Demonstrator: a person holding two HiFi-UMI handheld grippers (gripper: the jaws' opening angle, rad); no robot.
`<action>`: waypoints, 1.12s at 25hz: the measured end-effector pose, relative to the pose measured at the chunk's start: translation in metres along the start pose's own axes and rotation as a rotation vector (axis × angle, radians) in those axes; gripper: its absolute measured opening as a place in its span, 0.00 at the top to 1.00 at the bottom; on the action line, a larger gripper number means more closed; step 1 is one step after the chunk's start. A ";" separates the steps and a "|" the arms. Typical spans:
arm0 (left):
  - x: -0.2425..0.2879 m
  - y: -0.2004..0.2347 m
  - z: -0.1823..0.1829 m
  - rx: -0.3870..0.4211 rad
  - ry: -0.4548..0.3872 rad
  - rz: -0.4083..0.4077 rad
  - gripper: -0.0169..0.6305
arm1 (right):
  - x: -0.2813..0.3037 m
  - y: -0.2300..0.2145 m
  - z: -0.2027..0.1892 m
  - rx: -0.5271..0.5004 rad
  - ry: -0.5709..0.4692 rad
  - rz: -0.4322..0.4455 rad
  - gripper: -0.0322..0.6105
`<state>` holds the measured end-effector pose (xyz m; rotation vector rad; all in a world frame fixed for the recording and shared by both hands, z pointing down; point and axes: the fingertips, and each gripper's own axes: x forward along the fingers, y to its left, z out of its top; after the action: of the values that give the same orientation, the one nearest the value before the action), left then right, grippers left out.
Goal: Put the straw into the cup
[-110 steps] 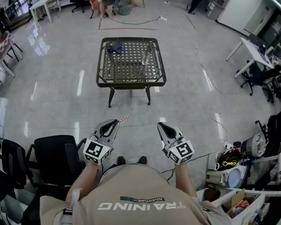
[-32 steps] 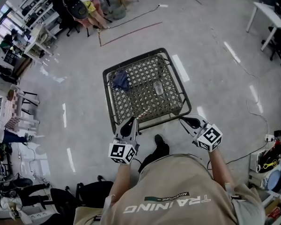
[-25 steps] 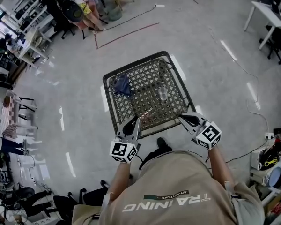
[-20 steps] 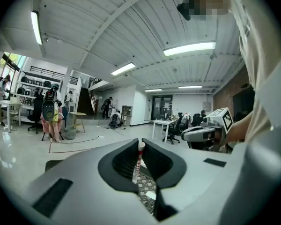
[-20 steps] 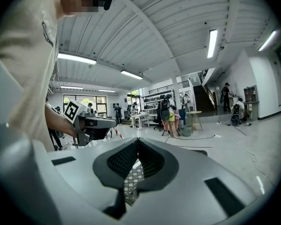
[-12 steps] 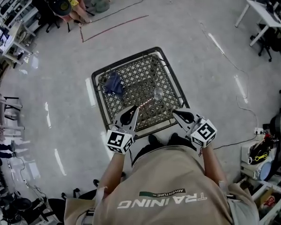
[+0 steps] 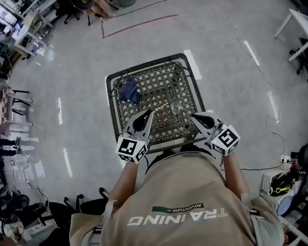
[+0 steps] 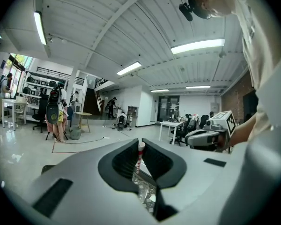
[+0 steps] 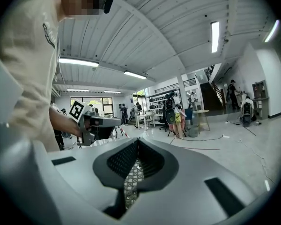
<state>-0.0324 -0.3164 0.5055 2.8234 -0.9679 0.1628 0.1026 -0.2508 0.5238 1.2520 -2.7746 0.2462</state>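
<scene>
Since a few seconds ago, both grippers have come up to the near edge of the lattice surface point(image 7: 143, 66). Left gripper point(image 7: 146, 115) jaws are clamped on a thin red-and-white striped straw point(image 8: 139, 156), which points towards the clear cup point(image 7: 175, 106) nearby. Right gripper point(image 7: 194, 118) jaws are together with nothing in them.

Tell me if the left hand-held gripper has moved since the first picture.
Yes. The left hand-held gripper came forward, now over the near edge of the table.

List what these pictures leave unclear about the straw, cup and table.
Straw: lower end hidden behind the left gripper, left gripper view.
Cup: too small in head view to tell its contents.
Blue item on the table: too small to identify, head view.
</scene>
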 end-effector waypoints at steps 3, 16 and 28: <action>0.013 0.003 0.003 -0.005 -0.002 0.033 0.92 | 0.003 -0.022 0.008 -0.006 -0.024 0.033 0.92; 0.036 0.013 -0.011 -0.005 0.101 0.091 0.92 | 0.015 -0.061 0.011 0.033 -0.046 0.076 0.92; 0.075 -0.009 -0.100 0.004 0.321 -0.068 0.92 | -0.002 -0.057 0.011 0.005 -0.017 0.015 0.92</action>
<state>0.0269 -0.3365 0.6142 2.7119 -0.7989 0.5877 0.1469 -0.2886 0.5188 1.2401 -2.8005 0.2445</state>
